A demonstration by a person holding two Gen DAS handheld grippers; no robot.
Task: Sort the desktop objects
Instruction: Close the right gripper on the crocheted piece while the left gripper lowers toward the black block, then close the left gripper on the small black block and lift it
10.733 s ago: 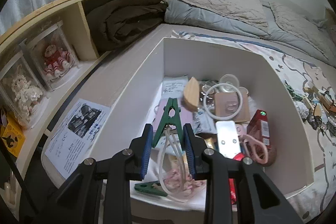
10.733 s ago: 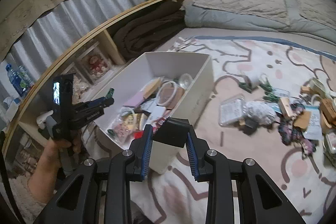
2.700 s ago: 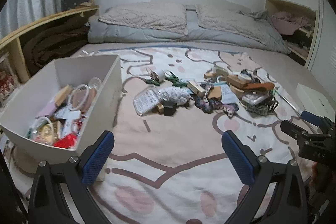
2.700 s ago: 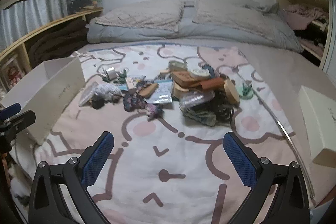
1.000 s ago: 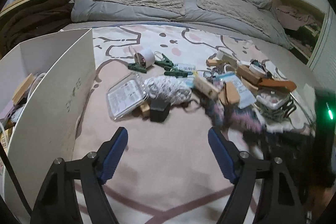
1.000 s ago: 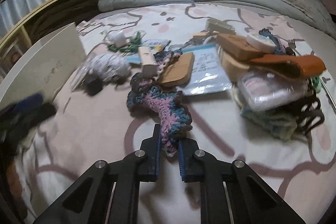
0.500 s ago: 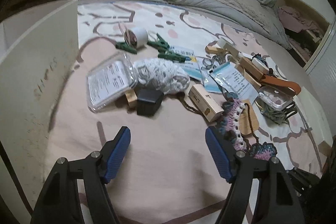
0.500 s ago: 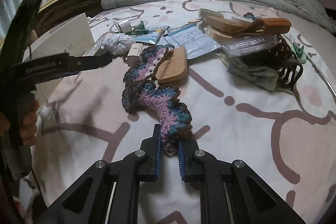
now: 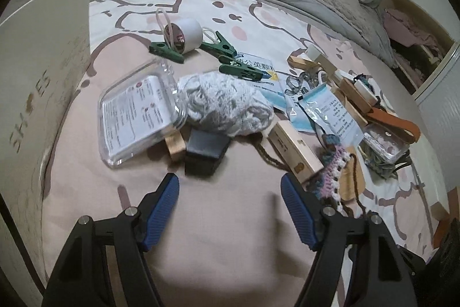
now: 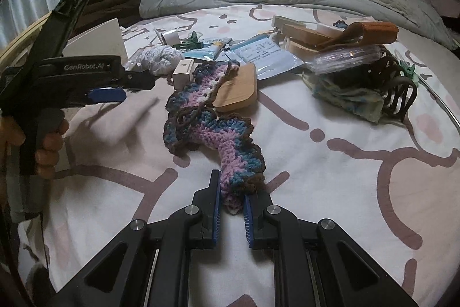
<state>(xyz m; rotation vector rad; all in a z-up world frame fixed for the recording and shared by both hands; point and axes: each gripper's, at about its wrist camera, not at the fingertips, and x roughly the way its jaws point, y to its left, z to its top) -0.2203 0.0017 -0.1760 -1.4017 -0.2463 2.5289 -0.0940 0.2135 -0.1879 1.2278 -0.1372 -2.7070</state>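
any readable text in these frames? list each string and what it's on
"GenRobot.AI": side of the left gripper, right wrist view.
"SHOES", the O a dark blot: wall of the white box, left wrist view.
Chinese characters on the blue-and-white packet: large print, partly covered, not transcribed.
Print inside the clear plastic case and on the blue sachet: too small to read.

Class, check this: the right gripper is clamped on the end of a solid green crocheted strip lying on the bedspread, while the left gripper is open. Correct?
One error: the crocheted strip is pink, blue and brown, not green, as the right wrist view shows. The right gripper is clamped on its end, and the left gripper is open.
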